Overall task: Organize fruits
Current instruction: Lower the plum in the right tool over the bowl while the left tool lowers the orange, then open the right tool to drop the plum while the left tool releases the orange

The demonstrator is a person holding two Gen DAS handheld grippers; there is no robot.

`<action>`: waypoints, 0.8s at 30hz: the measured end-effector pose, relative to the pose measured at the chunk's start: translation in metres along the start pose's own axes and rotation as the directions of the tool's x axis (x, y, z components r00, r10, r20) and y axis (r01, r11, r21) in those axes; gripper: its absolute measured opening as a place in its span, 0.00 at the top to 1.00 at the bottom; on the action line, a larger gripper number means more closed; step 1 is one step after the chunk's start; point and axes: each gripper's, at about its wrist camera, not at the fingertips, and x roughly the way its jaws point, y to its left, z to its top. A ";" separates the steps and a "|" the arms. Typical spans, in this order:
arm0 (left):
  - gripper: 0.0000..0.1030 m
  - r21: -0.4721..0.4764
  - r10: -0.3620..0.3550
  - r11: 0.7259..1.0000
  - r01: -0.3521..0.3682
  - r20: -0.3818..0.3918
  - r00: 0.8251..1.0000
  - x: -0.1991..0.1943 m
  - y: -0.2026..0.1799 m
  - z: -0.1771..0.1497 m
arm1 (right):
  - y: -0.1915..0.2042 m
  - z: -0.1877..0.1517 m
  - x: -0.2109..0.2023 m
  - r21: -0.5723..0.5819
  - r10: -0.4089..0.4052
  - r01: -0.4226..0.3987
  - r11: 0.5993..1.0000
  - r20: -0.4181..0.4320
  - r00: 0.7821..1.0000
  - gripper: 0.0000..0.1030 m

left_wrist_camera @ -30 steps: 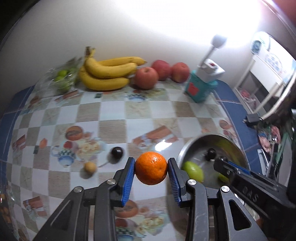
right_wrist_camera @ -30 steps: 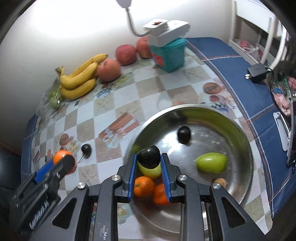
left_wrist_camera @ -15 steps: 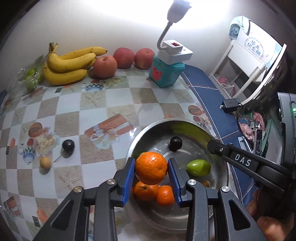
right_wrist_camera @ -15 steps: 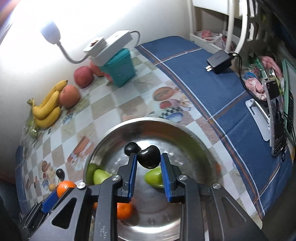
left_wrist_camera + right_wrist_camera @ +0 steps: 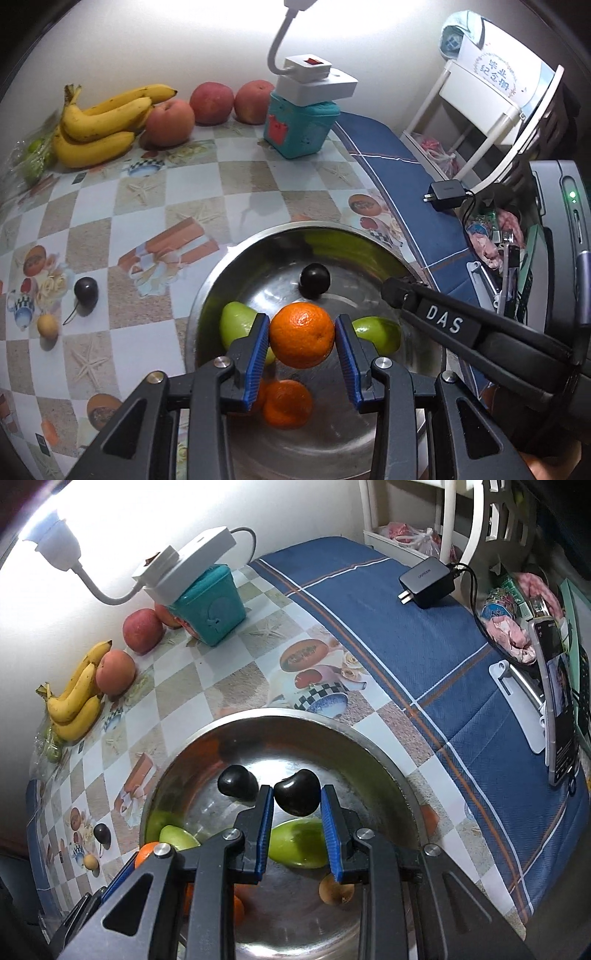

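Note:
My left gripper (image 5: 301, 338) is shut on an orange (image 5: 301, 334) and holds it above the steel bowl (image 5: 258, 240). My right gripper (image 5: 297, 806) is shut on a dark plum (image 5: 297, 792), also above the bowl (image 5: 388, 753). In the bowl lie green fruits (image 5: 236, 325), oranges (image 5: 286, 404), another dark plum (image 5: 314, 278) and a small brown fruit (image 5: 332, 890). On the table to the left lie a dark plum with a stem (image 5: 86, 290) and a small yellow-brown fruit (image 5: 47, 325).
Bananas (image 5: 99, 125), three apples (image 5: 170, 118) and a bag of green fruit (image 5: 33, 158) line the back wall. A teal box with a white lamp base (image 5: 301, 125) stands beside them. A black charger (image 5: 445, 194) lies on the blue cloth; clutter fills the right edge.
Both grippers have moved further over the bowl with their fruit still held. The left came in from the table's left side; the right has moved toward the bowl's far right.

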 end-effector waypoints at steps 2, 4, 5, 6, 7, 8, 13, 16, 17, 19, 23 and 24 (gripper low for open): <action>0.62 0.003 0.008 1.000 -0.008 -0.003 1.000 0.003 -0.001 0.000 | -0.001 0.000 0.002 0.001 -0.003 0.003 1.000 -0.002 1.000 0.73; 0.62 0.007 0.010 1.000 -0.010 -0.007 1.000 0.006 -0.001 0.000 | -0.002 0.001 0.004 0.012 0.004 -0.004 1.000 -0.004 1.000 0.73; 0.62 0.005 0.010 1.000 -0.010 -0.014 1.000 0.008 0.000 -0.001 | -0.003 0.001 0.005 0.017 0.007 -0.007 1.000 -0.007 1.000 0.73; 0.62 0.003 0.009 1.000 -0.009 -0.018 1.000 0.009 0.000 -0.001 | -0.004 0.002 0.005 0.020 0.008 -0.007 1.000 -0.008 1.000 0.73; 0.62 0.002 0.009 1.000 -0.009 -0.022 1.000 0.010 0.000 -0.001 | -0.005 0.002 0.006 0.023 0.002 -0.002 1.000 -0.007 1.000 0.73; 0.62 0.004 0.010 1.000 -0.010 -0.024 1.000 0.011 0.000 -0.001 | -0.005 0.002 0.006 0.025 -0.002 0.002 1.000 -0.007 1.000 0.73; 0.62 0.023 0.019 1.000 -0.018 -0.040 0.999 0.019 -0.006 -0.004 | -0.006 0.002 0.009 0.034 -0.005 0.005 0.999 -0.017 1.000 0.73; 0.62 0.019 0.010 1.000 -0.009 -0.054 0.998 0.023 -0.006 -0.005 | -0.005 0.002 0.009 0.038 -0.006 0.007 0.999 -0.021 1.000 0.73; 0.62 0.022 0.015 1.000 -0.013 -0.056 0.998 0.024 -0.007 -0.006 | -0.005 0.003 0.010 0.039 -0.006 0.007 0.999 -0.023 1.000 0.73; 0.62 0.030 0.021 0.999 -0.019 -0.059 0.998 0.025 -0.007 -0.006 | -0.006 0.003 0.010 0.044 -0.009 0.010 0.999 -0.027 1.000 0.73; 0.62 0.040 0.024 0.999 -0.021 -0.066 0.998 0.027 -0.009 -0.007 | -0.007 0.004 0.012 0.054 -0.014 0.016 0.998 -0.039 0.999 0.73; 0.62 0.046 0.027 0.999 -0.024 -0.066 0.997 0.027 -0.010 -0.007 | -0.007 0.004 0.012 0.054 -0.015 0.017 0.998 -0.041 0.999 0.73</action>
